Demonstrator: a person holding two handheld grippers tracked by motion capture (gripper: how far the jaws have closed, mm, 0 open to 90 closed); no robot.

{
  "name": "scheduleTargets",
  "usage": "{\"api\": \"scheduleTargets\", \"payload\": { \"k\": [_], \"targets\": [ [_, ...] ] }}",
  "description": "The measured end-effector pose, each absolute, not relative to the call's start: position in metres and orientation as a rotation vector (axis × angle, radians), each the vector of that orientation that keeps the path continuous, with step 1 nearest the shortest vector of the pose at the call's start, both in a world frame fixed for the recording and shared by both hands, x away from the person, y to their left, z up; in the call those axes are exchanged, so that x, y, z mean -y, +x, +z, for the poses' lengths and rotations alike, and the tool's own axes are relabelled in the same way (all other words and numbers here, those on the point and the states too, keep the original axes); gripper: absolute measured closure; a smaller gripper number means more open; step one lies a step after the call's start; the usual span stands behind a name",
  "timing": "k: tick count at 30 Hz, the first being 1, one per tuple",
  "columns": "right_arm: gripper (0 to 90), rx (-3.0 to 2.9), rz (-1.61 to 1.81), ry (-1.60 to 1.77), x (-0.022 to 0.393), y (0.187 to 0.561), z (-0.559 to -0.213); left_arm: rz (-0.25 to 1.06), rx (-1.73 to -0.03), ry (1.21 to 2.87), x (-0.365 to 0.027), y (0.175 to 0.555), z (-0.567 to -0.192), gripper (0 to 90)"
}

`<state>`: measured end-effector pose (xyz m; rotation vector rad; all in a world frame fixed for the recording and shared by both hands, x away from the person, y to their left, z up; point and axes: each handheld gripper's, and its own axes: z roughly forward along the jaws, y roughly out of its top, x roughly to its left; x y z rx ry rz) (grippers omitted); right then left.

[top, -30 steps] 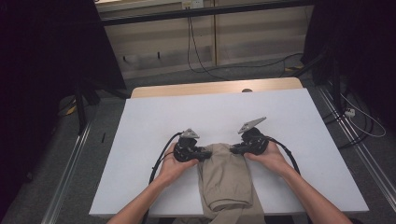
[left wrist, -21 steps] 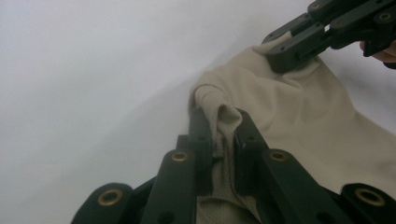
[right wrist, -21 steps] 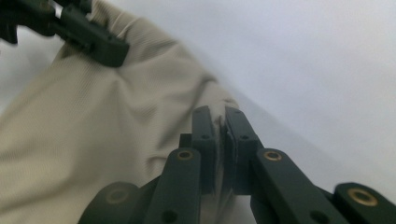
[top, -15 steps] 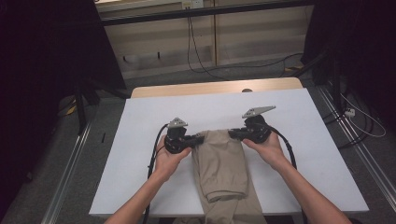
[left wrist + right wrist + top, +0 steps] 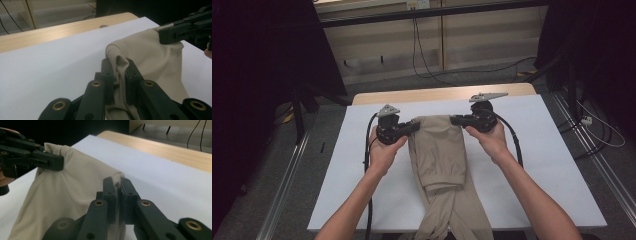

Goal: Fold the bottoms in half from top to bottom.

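As both tongs, left (image 5: 416,125) and right (image 5: 454,120), clamp the trousers' (image 5: 439,150) top corners (waistband taut), they have risen, lifting the cloth for spreading.

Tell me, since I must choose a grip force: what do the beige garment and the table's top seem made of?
Beige garment: soft matte fabric, apparently a fine knit; tiny mesh texture and limp folds. Table: smooth matte white surface; far edge looks like pale wood, faint grain.

Garment (image 5: 439,150) higher, farther up table (image 5: 562,150)
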<state>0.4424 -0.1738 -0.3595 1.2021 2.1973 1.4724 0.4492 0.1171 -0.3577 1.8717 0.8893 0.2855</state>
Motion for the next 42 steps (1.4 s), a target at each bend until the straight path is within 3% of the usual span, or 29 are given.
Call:
{"api": "scheduleTargets", "payload": {
  "k": [20, 24, 30, 32, 34, 35, 42],
  "targets": [
    [85.1, -2.023, 1.425, 1.256, 0.202, 0.498, -0.279, 0.373, -0.932, 1.752, -0.074, 0.522, -0.302, 80.9],
    [85.1, -2.0, 1.408, 1.299, 0.205, 0.517, -0.283, 0.342, -0.978, 1.759, -0.07, 0.544, -0.31, 80.8],
    [84.3, -2.045, 1.338, 1.359, 0.197, 0.537, -0.321, 0.282, -1.039, 1.823, -0.07, 0.558, -0.347, 80.1],
    [76.8, -2.036, 1.279, 1.38, 0.197, 0.544, -0.334, 0.283, -1.08, 1.838, -0.07, 0.563, -0.358, 72.4],
    [50.2, -1.984, 1.179, 1.459, 0.199, 0.55, -0.346, 0.283, -1.134, 1.844, -0.073, 0.565, -0.367, 45.9],
    [52.4, -1.973, 1.165, 1.488, 0.202, 0.551, -0.351, 0.276, -1.129, 1.852, -0.073, 0.563, -0.371, 39.9],
    [48.3, -2.04, 1.216, 1.414, 0.209, 0.514, -0.368, 0.329, -1.068, 1.919, -0.083, 0.532, -0.379, 29.2]
  ]
}}
